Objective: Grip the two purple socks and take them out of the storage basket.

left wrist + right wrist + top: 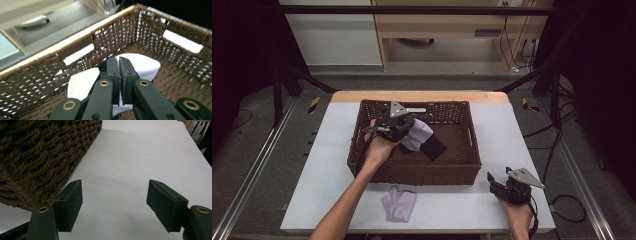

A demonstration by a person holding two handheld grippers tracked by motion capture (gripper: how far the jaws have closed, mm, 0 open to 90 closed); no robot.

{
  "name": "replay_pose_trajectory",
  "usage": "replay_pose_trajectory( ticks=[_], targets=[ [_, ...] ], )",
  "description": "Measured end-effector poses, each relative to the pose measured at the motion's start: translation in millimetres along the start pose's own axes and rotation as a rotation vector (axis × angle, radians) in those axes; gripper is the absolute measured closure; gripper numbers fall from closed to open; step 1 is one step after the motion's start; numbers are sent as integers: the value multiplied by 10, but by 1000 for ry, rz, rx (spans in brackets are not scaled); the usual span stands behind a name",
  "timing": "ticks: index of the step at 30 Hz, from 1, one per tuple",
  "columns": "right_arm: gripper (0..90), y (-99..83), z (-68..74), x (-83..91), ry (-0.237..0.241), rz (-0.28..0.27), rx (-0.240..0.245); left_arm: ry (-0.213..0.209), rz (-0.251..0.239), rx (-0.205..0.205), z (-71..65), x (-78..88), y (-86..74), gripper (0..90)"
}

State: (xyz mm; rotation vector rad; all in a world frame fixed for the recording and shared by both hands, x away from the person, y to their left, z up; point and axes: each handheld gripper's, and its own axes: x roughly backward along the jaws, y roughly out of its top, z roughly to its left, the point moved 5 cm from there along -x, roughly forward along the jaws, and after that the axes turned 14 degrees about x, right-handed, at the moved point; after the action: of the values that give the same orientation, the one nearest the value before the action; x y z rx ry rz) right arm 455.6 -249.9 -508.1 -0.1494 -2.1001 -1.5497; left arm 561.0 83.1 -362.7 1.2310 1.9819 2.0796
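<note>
Worktop (512, 130): pale grey sheet, wooden strip along the far edge, dark frame rails both sides, cabinets and cables on the floor beyond.

One brown wicker basket (414, 172) sits centre, slightly toward 12 o'clock. I count two handle cutouts from my left tool view, one on each of two adjoining walls.

Cloth count: two pale lavender pieces. One lavender cloth (417, 134) is inside the basket, toward 10 o'clock of its floor, with one dark cloth (433, 147) just beside it at its 4 o'clock, touching. In my left tool view it reads white. One loose lavender cloth (399, 204) lies on the worktop at 6 o'clock, just outside the basket's near wall, apart from it.

Tools: two. My left tool (119, 75) is inside the basket, jaws pressed together, clenched on the lavender cloth, which spreads out on both sides of the jaws. My left hand (379, 147) reaches over the basket's near-left rim.

My right tool (113, 202) is at 4 o'clock on the worktop, jaws spread wide, released, nothing between them, bare sheet below. Basket's corner is near its left jaw, not touching.
</note>
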Motion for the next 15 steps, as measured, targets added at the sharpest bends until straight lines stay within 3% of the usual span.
replay_pose_trajectory(
  ticks=[3, 15],
  targets=[
    [292, -1, -1, 0, 0, -1, 3, -8, -27, 8, -7, 88, 23, 870],
    [294, 0, 0, 0, -3, -1, 5, -38, -175, 47, 14, 712, 147, 869]
  ],
)
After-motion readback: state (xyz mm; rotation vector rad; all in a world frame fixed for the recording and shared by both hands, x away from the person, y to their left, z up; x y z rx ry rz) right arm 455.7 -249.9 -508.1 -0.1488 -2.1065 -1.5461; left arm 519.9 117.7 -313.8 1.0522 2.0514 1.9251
